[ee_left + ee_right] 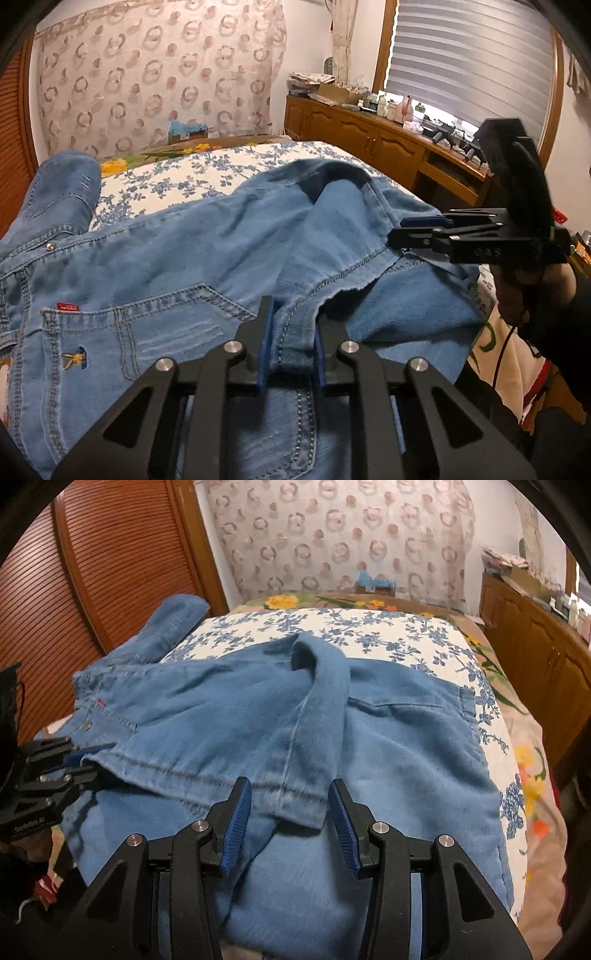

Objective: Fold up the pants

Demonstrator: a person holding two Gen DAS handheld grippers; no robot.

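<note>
Left gripper (291, 343) is clamped on a stitched fold of the jeans (207, 240), which stretch away ahead of it over the bed (388, 627). Right gripper (290, 823) hangs unclenched, hem edge between its jaws, pads not touching.

The pants (192, 243) are light blue jeans, lying crumpled across the white bedspread with blue flowers (177, 170). One leg is thrown over the other, its stitched hem (295, 794) at the near edge. A back pocket with a small red tag (68, 307) faces up.
</note>
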